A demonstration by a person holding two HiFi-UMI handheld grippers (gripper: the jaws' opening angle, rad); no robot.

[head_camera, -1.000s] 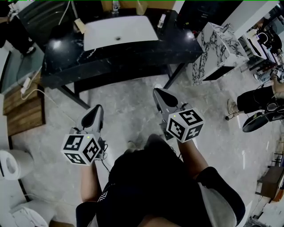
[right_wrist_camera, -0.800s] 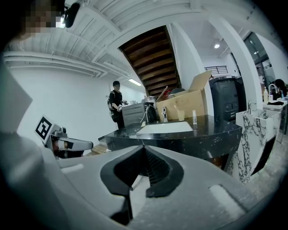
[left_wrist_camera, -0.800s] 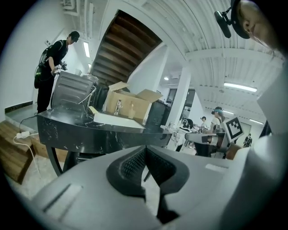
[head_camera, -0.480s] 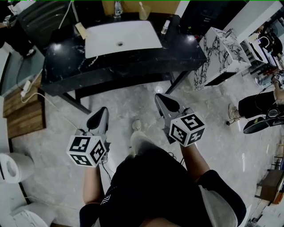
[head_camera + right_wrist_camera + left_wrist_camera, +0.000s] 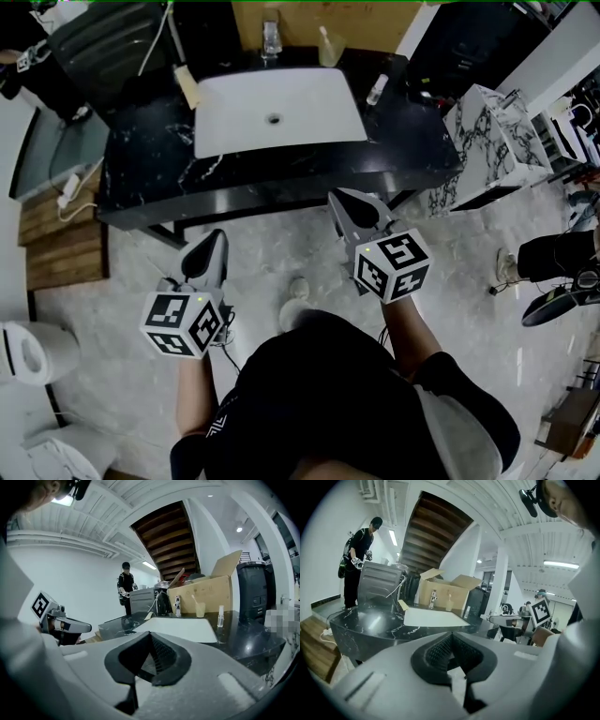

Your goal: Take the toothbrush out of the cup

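The only print in view is the black square markers on the left cube and right cube. The toothbrush stands in the cup at the counter's back edge, at 1 o'clock from the sink. Since 1 second ago the counter has drawn nearer; the left gripper at 7 o'clock and right gripper at 5 o'clock have jaws together, empty.
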